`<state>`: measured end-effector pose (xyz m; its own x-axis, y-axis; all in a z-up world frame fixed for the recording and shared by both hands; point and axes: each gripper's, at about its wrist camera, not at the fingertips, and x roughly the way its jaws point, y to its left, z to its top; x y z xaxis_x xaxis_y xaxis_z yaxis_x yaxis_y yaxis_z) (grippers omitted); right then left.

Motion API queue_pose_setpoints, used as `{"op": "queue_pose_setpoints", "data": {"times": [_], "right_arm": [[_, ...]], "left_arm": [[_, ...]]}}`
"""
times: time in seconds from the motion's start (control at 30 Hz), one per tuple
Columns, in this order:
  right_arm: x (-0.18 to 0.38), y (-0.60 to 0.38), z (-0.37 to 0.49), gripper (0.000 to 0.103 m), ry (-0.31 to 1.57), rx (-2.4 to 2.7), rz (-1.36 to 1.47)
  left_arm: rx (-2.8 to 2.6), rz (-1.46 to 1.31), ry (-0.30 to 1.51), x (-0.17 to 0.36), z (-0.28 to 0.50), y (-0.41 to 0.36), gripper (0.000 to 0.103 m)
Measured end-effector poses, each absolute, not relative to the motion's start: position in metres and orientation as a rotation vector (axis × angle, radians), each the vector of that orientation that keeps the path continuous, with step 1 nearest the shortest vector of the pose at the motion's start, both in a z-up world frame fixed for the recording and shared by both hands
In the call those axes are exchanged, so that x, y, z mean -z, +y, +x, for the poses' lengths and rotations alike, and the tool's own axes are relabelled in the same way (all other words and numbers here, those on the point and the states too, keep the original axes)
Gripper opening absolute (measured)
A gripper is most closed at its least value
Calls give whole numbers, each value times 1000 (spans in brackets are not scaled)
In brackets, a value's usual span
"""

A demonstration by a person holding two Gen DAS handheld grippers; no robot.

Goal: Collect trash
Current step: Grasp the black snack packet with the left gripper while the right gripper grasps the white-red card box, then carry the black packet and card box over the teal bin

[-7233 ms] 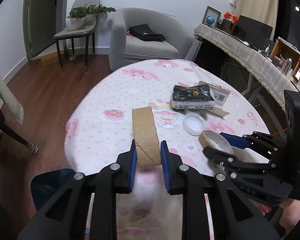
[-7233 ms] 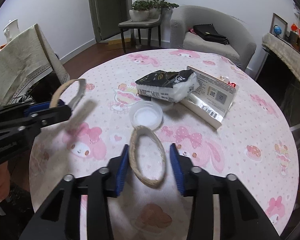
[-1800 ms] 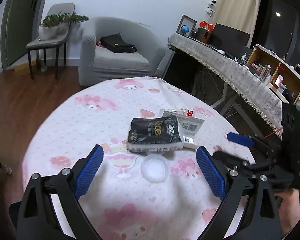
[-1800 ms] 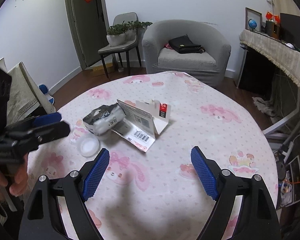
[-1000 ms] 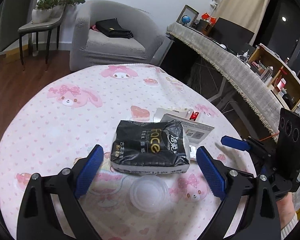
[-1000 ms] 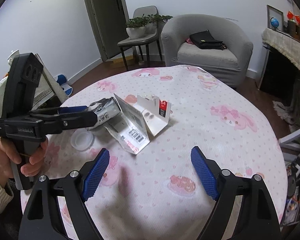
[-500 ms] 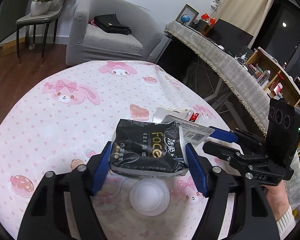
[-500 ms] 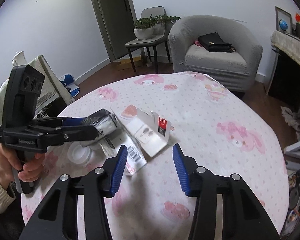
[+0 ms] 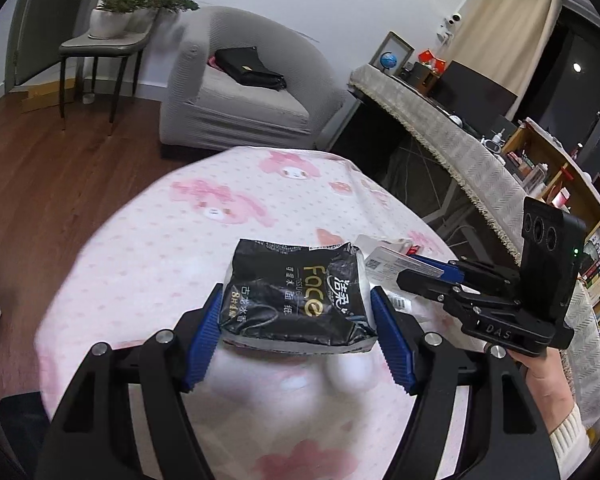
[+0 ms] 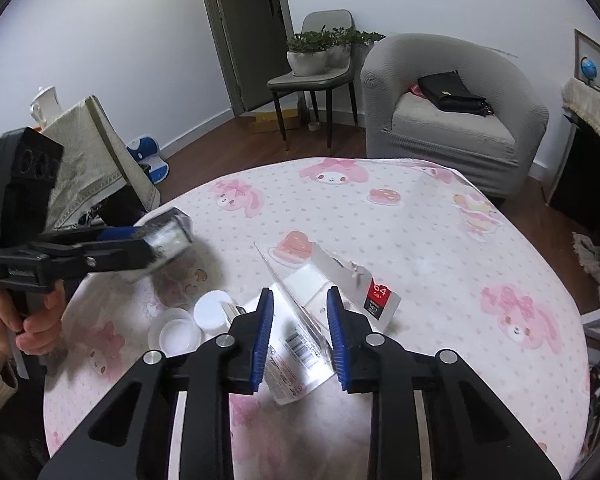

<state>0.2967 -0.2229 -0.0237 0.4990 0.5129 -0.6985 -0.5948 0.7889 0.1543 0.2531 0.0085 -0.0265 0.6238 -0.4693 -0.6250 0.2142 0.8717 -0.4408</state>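
A crumpled black plastic tissue pack (image 9: 296, 304) reads "Face" in gold, with white Chinese characters beside it. The black handheld tool body (image 9: 512, 330) at right is marked "DAS". A torn white card package (image 10: 364, 288) has a red-and-black label reading "64".

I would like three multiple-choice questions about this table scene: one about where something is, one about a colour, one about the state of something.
1. Where is the black handbag?
A. on the grey armchair
B. on the table
C. on the floor

2. What colour are the pads of the right claw?
A. red
B. blue
C. white

3. What is the state of the black tissue pack?
A. lying flat on the tablecloth
B. held in the left claw, off the cloth
C. inside a bin

Answers:
1 A, it lies on the seat cushion.
2 B, both ribbed pads are blue.
3 B, the right wrist view shows it raised above the cloth.
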Motion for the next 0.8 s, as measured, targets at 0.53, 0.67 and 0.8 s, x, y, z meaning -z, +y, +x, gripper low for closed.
{"op": "queue_pose_setpoints", "data": {"times": [0.53,0.67,0.8], "right_arm": [[9,-196,301,2,818,-567,-88],[6,-184,302,2,845,-558,-45],[2,-170,293,2,858,-584,-6]], "left_arm": [[306,-345,755,7,223,74,73],[278,-327,734,0,213,87,73],[231,-311,703,-10,200,102,73]]}}
